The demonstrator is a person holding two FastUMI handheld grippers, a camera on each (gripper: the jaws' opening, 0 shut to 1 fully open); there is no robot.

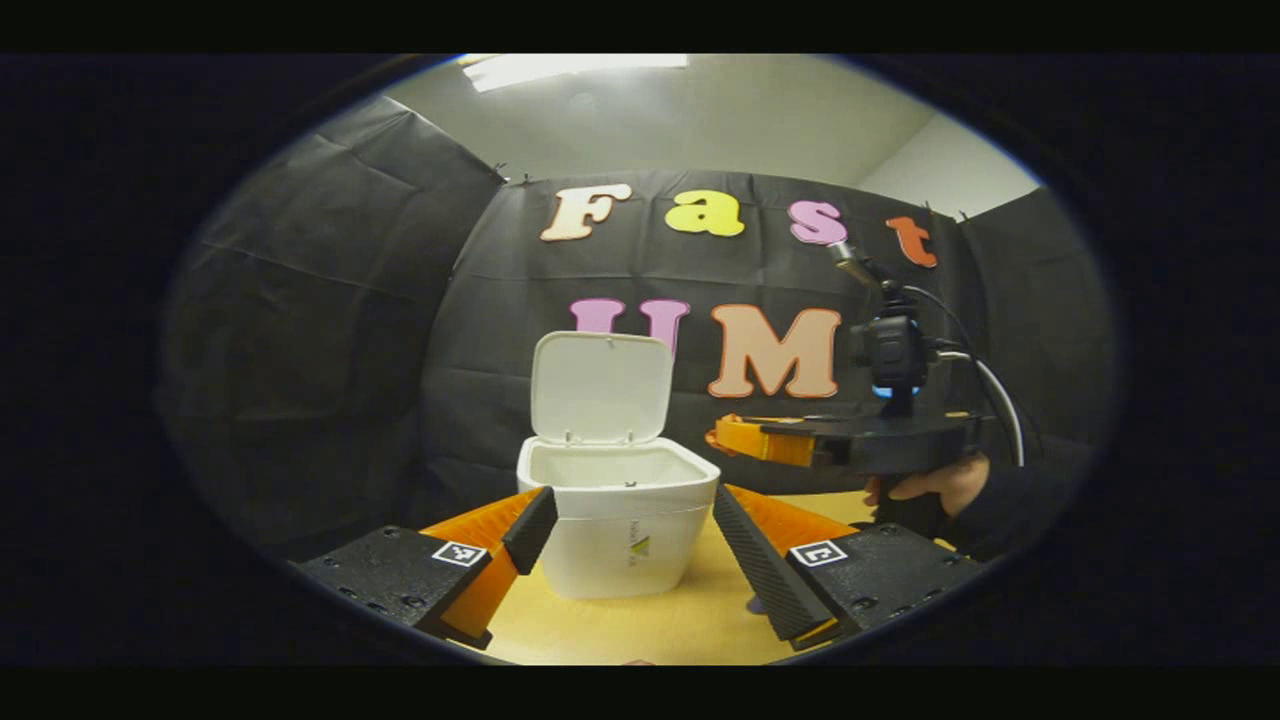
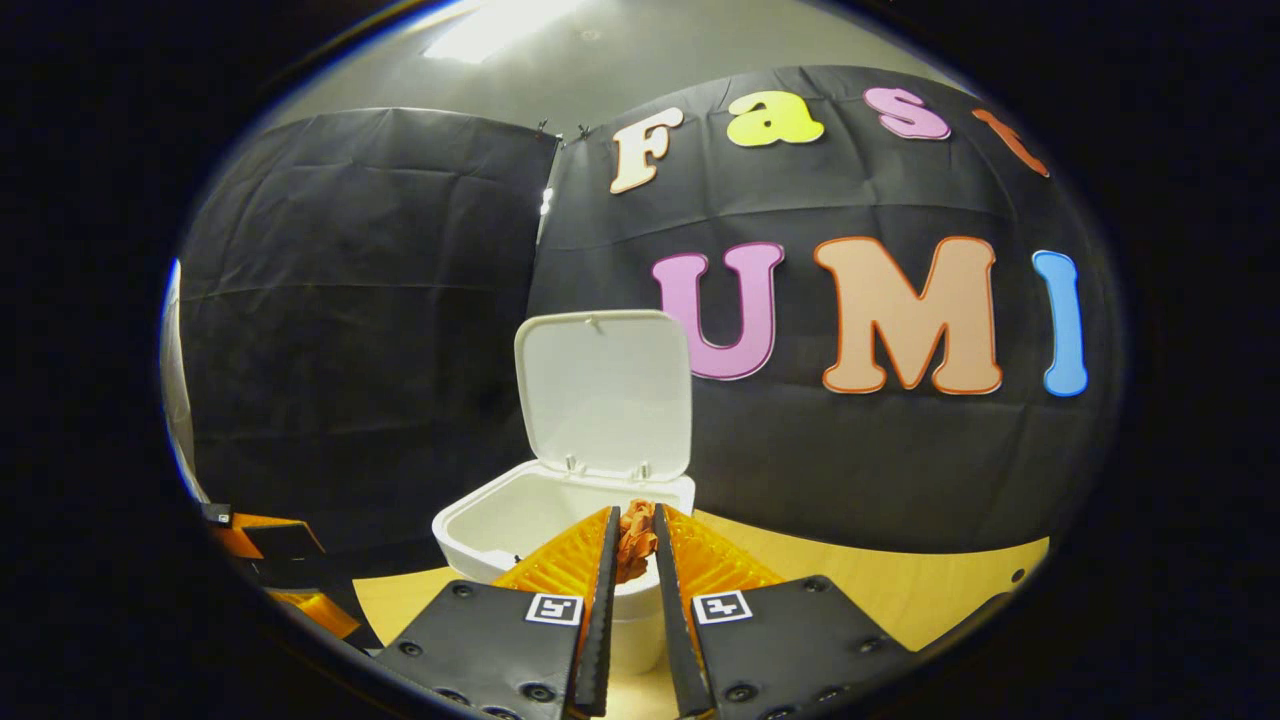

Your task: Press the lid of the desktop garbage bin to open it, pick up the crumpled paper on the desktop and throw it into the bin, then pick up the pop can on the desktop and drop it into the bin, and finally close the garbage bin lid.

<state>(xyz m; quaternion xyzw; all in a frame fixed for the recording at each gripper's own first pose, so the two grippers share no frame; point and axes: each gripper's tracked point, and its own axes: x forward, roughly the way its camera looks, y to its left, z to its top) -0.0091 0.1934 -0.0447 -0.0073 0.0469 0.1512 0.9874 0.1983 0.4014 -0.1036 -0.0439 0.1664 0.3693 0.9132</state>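
The white garbage bin point(image 1: 620, 520) stands on the wooden desktop with its lid point(image 1: 600, 388) swung up and back. My left gripper point(image 1: 632, 525) is open low in front of it, one finger on each side of the bin's body without touching it. In the left gripper view my right gripper point(image 1: 745, 440) hovers at the bin's right, just above rim height, held by a hand point(image 1: 940, 485). In the right gripper view my right gripper point(image 2: 634, 520) is shut on the brown crumpled paper point(image 2: 634, 545), which hangs over the rim of the open bin point(image 2: 500, 520), below the raised lid point(image 2: 605, 390).
The yellow wooden desktop point(image 1: 650, 620) runs under and around the bin. Black cloth walls close the booth behind and on both sides. A bit of my left gripper's body point(image 2: 275, 565) shows at the lower left of the right gripper view.
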